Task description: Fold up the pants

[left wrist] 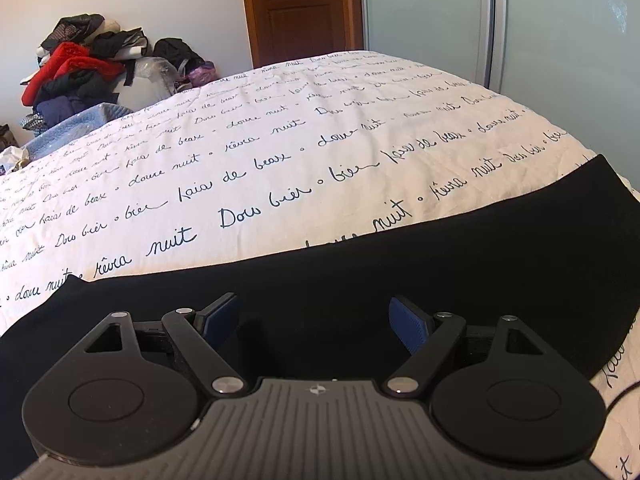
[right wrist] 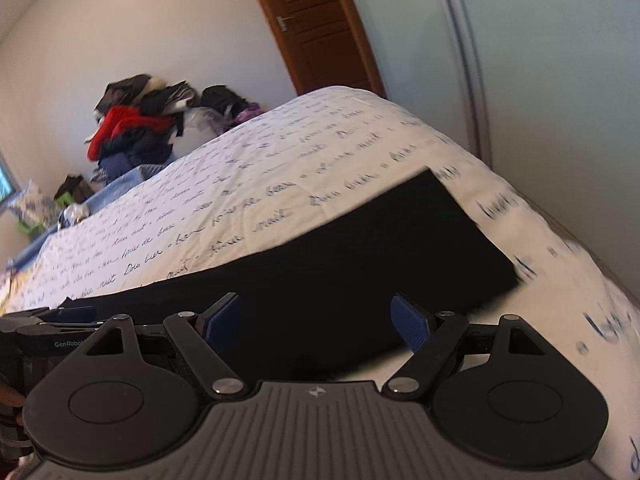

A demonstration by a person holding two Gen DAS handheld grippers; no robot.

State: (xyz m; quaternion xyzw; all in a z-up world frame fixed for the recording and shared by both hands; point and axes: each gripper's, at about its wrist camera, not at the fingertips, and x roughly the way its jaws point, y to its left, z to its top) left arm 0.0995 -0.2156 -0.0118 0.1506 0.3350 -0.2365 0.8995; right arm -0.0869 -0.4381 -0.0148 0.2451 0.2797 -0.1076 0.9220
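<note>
Black pants lie flat as a long band across the near part of the bed. In the left wrist view my left gripper hovers over the cloth with its blue pads wide apart and nothing between them. The right wrist view is tilted and blurred. It shows the pants ending in a straight edge near the bed's right side. My right gripper stands open above the cloth and grips nothing. The left gripper's black body shows at that view's left edge.
The bed carries a white cover printed with black script. A heap of clothes is piled against the wall beyond the bed's far left. A brown door and pale sliding panels stand behind. A thin dark cable lies at the right.
</note>
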